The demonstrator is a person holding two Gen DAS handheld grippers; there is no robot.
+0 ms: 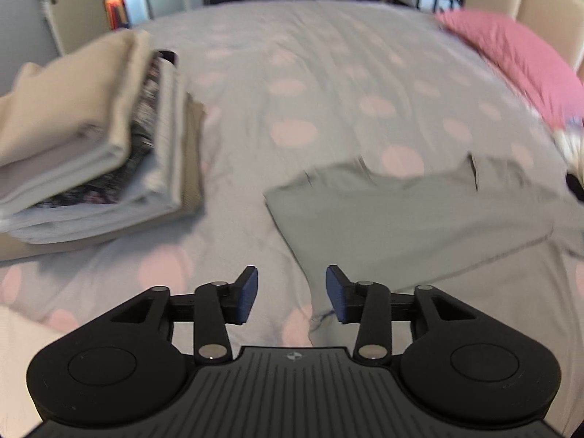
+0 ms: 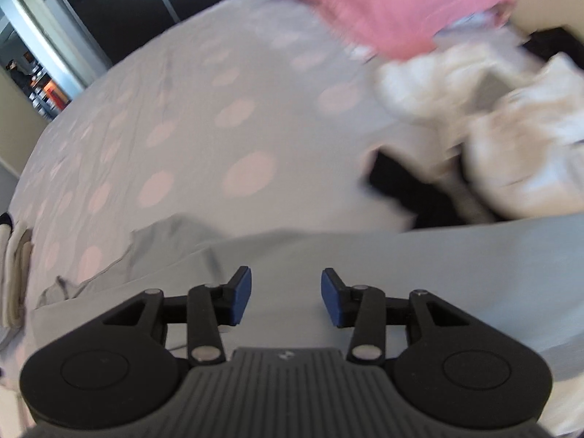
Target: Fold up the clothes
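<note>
2 claws, left claw point(image 1: 292, 294) and right claw point(image 2: 286, 297), are hovering open and empty over the grey garment point(image 1: 419, 215) lying on the bed point(image 1: 292, 73). Next, I'd guess, they're needing to grip its near edge for folding.

From the left wrist we look forward along the left gripper point(image 1: 292, 294) across the bed point(image 1: 292, 73), from low over its near edge toward the far edge and the dark wall beyond. From the right wrist we look past the right gripper point(image 2: 286, 297), tilted and closer to the cover, toward the bed's far right corner. Both views share the grey garment point(image 1: 419, 211) point(image 2: 365, 266), the pink pillow point(image 1: 518, 62) point(image 2: 383, 0) and the dotted cover.
</note>
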